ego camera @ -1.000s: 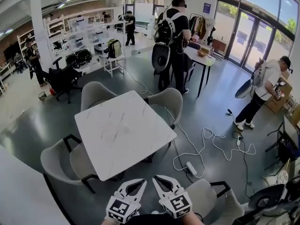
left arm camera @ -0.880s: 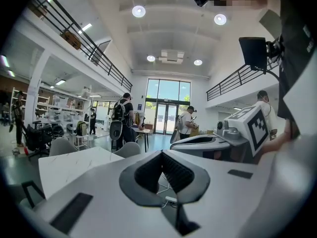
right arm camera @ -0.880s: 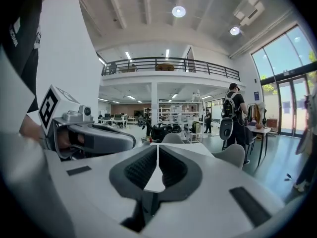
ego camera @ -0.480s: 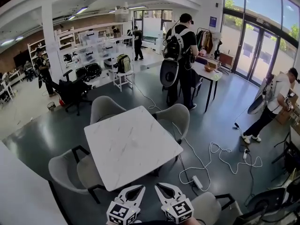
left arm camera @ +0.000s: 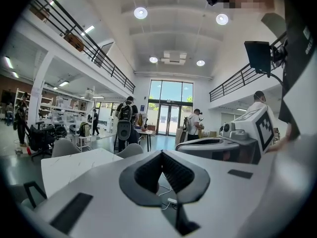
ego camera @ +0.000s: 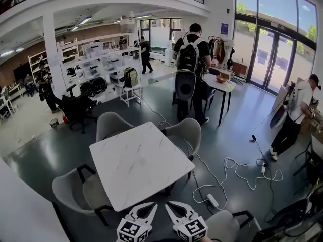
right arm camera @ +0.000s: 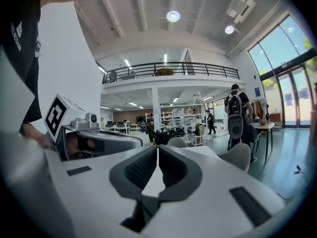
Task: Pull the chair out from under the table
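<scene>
A white marble-topped square table [ego camera: 136, 163] stands in front of me with grey armchairs tucked around it: one at the left [ego camera: 75, 190], one at the far side [ego camera: 113, 125], one at the right [ego camera: 186, 131]. A fourth grey chair [ego camera: 224, 226] stands apart at the lower right. My left gripper [ego camera: 153, 205] and right gripper [ego camera: 167, 205] are side by side at the bottom edge, just short of the table's near edge, both shut and empty. In the left gripper view the jaws [left arm camera: 161, 153] meet, and in the right gripper view [right arm camera: 157, 148] too.
A white cable and power strip [ego camera: 213, 200] lie on the dark floor right of the table. A person with a backpack [ego camera: 191, 69] stands beyond the table beside a small desk [ego camera: 222, 87]. Another person [ego camera: 295, 112] is at the far right. Shelving and office chairs fill the back left.
The head view has tilted up a little, so the table and grippers sit lower in the picture. Both grippers stay shut and side by side.
</scene>
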`<state>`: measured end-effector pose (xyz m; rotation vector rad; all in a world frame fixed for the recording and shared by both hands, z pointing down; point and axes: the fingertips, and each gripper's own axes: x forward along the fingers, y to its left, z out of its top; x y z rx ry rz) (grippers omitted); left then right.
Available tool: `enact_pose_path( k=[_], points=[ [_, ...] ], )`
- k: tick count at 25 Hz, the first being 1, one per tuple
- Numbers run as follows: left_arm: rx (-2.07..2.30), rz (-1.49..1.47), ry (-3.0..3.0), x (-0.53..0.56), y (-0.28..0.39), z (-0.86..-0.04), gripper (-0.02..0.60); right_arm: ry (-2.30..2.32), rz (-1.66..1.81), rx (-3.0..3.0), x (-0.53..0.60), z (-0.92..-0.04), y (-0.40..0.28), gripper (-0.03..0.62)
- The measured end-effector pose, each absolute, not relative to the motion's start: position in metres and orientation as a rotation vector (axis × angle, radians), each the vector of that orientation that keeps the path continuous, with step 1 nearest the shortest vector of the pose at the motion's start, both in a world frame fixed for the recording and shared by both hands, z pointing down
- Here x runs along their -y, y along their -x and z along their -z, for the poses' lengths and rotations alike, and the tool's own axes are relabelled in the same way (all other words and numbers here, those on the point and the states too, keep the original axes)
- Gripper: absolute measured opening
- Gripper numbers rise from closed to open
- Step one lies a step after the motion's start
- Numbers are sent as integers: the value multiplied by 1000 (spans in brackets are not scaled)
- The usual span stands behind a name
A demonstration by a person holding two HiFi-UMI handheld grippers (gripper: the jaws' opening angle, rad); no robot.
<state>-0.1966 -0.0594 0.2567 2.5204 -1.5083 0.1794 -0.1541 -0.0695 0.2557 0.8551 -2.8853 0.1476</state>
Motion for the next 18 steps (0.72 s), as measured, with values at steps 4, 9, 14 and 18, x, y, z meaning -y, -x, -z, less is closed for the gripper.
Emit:
enact_pose_path(
  k=[4, 9, 14, 18],
  points=[
    [1486, -184, -2551, 61, 191, -263, 5, -873, -150, 2885, 66, -265, 152, 23],
    [1459, -194, -2547, 53, 177, -257, 6, -898, -196, 2865, 59, -260, 139, 23],
    [1462, -206, -2525, 45, 180, -266, 5, -918, -246, 2866, 57, -269, 136, 23],
    [1484, -197, -2507, 46, 189, -270, 5, -919, -245, 2874, 61, -274, 141, 23]
  ],
)
